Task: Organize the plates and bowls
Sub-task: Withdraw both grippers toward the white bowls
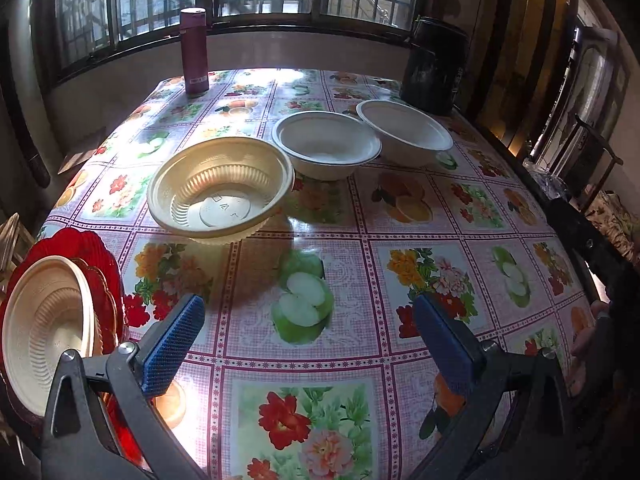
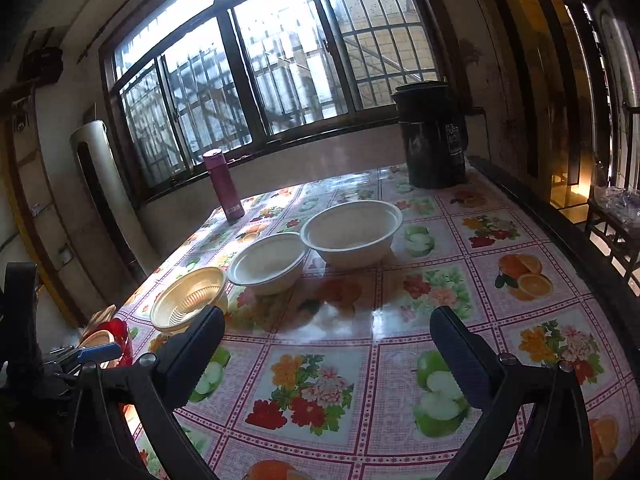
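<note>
A ribbed cream plastic bowl (image 1: 220, 190) (image 2: 190, 300) stands on the table, with two white bowls behind it in a row: a smaller one (image 1: 326, 148) (image 2: 268, 262) and a larger one (image 1: 404, 130) (image 2: 352, 232). At the left edge another cream bowl (image 1: 44, 332) rests on a stack of red plates (image 1: 100, 264) (image 2: 118, 330). My left gripper (image 1: 308, 322) is open and empty, above the tablecloth in front of the cream bowl. My right gripper (image 2: 326, 328) is open and empty, nearer the table's front.
A maroon flask (image 1: 194, 52) (image 2: 224, 186) stands at the far left corner of the table (image 1: 400, 216). A black pot (image 1: 434, 66) (image 2: 434, 136) stands at the far right corner. Windows run behind the table. A chair (image 1: 588, 152) is to the right.
</note>
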